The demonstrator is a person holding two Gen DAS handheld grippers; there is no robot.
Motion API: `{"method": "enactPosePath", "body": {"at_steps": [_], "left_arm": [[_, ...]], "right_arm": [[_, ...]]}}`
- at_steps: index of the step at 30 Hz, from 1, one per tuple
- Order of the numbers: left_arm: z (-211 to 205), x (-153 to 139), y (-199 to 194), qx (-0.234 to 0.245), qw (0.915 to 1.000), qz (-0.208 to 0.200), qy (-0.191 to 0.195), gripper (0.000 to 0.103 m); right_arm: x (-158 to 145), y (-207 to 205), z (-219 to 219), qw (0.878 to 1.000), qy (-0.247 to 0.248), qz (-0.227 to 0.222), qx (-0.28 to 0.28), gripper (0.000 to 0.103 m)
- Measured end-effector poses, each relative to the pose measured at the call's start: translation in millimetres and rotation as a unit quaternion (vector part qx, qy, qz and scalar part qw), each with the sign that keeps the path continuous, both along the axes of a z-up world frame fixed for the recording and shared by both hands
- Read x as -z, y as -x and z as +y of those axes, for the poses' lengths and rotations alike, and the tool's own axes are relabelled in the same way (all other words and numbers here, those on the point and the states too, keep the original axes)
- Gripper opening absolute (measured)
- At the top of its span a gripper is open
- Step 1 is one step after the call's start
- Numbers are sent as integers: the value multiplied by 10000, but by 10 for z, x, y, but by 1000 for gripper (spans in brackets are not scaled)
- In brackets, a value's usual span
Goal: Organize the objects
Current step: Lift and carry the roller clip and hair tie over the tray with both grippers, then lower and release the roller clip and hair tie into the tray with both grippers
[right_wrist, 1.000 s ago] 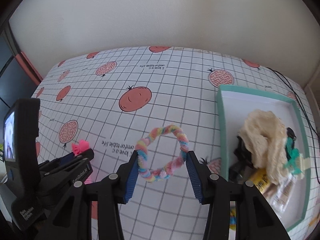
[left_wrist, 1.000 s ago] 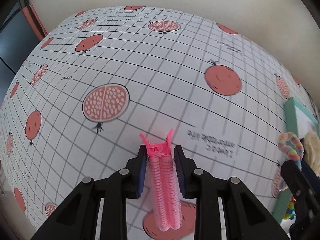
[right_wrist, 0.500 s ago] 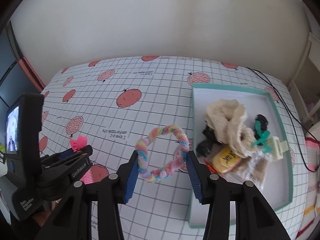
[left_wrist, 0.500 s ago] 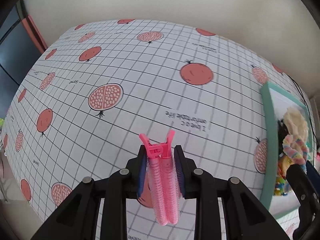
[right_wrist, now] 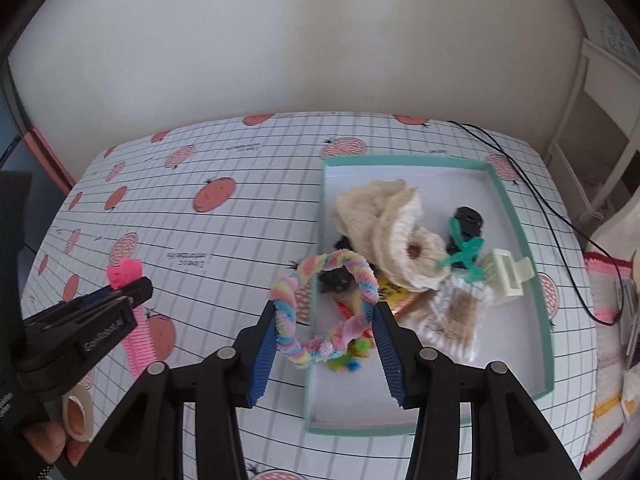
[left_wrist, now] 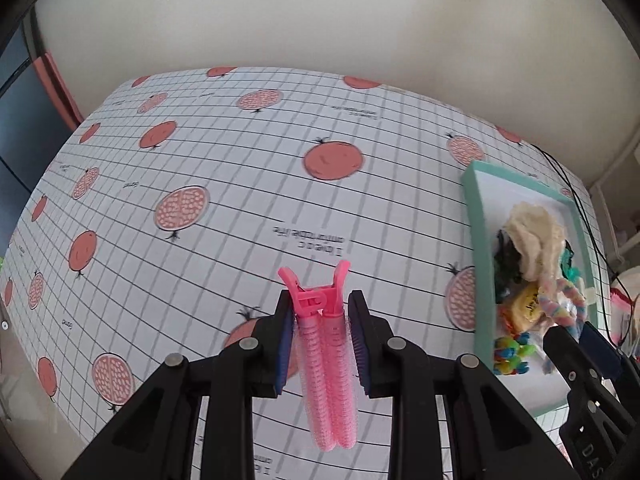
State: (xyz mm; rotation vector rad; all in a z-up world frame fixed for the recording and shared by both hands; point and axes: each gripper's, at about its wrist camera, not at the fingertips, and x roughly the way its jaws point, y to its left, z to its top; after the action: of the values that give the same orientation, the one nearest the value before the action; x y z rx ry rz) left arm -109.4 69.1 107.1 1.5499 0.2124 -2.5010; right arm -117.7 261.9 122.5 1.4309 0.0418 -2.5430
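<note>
Left gripper (left_wrist: 320, 340) clamped on pink hair roller clip (left_wrist: 326, 364), clip hanging above pomegranate-print tablecloth (left_wrist: 240, 168), left of teal box (left_wrist: 476, 248). Right gripper (right_wrist: 326, 340) pinching pastel twisted chenille ring (right_wrist: 324, 308) by its sides, jaws partly apart – ring over box's left wall. Right wrist view alone shows whole box interior: cream knit scrunchie (right_wrist: 384, 224), white claw clip (right_wrist: 506, 276), black clip (right_wrist: 468, 222), teal pipe cleaner (right_wrist: 462, 254) – plus fingers (right_wrist: 44, 440) and tape roll (right_wrist: 76, 412) lower left.

Pink roller hair clip (left_wrist: 326, 364), hanging upright above the tablecloth. Pastel twisted chenille ring (right_wrist: 320, 304), held over the near-left edge of the teal-rimmed tray (right_wrist: 516, 216) of accessories.
</note>
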Motion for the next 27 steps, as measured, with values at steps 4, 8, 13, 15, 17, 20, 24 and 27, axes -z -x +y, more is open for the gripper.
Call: {"method": "enactPosePath", "body": {"at_steps": [4, 8, 13, 15, 17, 20, 24, 27], "left_arm": [[208, -21, -3, 151, 9998, 36, -118, 28], [472, -104, -41, 424, 9988, 192, -171, 28], [873, -182, -82, 862, 9948, 427, -331, 28], [1015, -186, -84, 1023, 9922, 486, -517, 28], [1111, -182, -89, 1111, 9904, 543, -617, 28], [1284, -150, -86, 1303, 9865, 631, -769, 28], [1438, -63, -75, 1425, 9837, 636, -889, 28], [1579, 20, -69, 1583, 9816, 577, -902, 28]], "right_arm": [[55, 6, 181, 9999, -49, -22, 105, 49], [112, 6, 425, 9995, -131, -43, 280, 49], [228, -1, 832, 9976, -46, -185, 661, 49], [284, 3, 963, 9966, -35, -247, 781, 50], [332, 5, 1032, 9961, -65, -309, 826, 50], [439, 18, 1126, 9951, -140, -448, 866, 50], [591, 40, 1234, 9929, -156, -675, 963, 50], [650, 37, 1277, 9922, -172, -770, 967, 51]]}}
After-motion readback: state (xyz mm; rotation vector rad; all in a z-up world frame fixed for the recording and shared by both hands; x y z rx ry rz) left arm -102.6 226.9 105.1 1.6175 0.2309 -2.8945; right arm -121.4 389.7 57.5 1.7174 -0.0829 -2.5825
